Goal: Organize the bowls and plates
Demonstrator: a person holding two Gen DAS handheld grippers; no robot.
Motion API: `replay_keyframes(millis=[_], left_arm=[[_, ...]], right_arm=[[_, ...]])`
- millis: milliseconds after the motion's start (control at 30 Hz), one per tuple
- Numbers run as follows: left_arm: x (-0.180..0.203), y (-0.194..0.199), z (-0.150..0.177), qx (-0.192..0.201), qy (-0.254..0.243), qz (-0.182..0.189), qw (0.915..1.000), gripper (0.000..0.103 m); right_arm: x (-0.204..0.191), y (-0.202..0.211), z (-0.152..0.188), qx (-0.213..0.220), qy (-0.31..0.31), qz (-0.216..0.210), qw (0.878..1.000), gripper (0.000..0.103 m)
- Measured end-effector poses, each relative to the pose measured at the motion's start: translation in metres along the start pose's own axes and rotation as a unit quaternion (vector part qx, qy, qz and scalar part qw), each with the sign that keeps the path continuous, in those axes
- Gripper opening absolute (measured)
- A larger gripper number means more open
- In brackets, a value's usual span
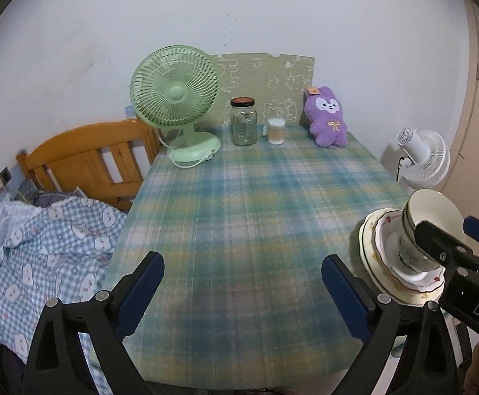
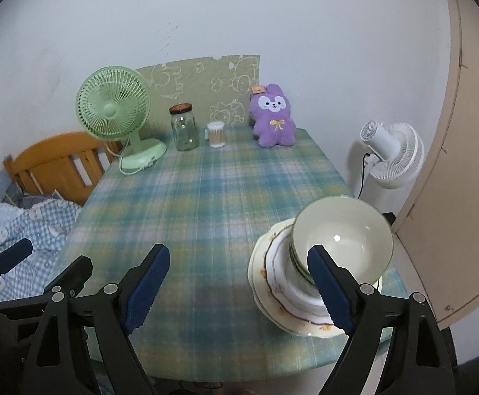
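The counter (image 2: 206, 214) has blue-green plaid; the fan (image 2: 112, 108) is pale green, the plush toy (image 2: 274, 121) purple, the bowl (image 2: 341, 240) cream.

I am looking along my left gripper (image 1: 242, 293), its jaws standing wide over bare plaid tablecloth (image 1: 239, 204), while the right gripper (image 1: 450, 230) is reaching beside stacked bowls (image 1: 427, 230) on plates (image 1: 371, 256) at right

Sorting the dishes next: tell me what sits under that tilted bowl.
The bowl leans on a white red-rimmed plate, which lies on a larger cream plate, on the plaid table. The bowl hides the plates' centres, so anything between them cannot be seen.
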State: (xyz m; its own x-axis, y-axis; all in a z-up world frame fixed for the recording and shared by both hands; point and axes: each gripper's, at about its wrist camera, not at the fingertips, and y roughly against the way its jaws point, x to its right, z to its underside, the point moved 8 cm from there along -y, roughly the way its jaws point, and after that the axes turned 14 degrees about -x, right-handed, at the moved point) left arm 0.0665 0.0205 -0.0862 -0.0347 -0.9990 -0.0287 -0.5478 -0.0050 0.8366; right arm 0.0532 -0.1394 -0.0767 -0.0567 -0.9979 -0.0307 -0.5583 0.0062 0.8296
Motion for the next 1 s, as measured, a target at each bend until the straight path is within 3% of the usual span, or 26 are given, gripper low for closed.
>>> replay_keyframes(millis=[300, 1000], left_arm=[[0.006, 0.004, 0.025, 0.025, 0.024, 0.0, 0.9994, 0.099], [0.014, 0.013, 0.027, 0.062, 0.019, -0.021, 0.9977, 0.102]], right_arm=[[0.013, -0.006, 0.03, 0.01, -0.004, -0.009, 1.0, 0.088], [0.023, -0.006, 0.033, 0.034, -0.006, -0.003, 0.999, 0.088]])
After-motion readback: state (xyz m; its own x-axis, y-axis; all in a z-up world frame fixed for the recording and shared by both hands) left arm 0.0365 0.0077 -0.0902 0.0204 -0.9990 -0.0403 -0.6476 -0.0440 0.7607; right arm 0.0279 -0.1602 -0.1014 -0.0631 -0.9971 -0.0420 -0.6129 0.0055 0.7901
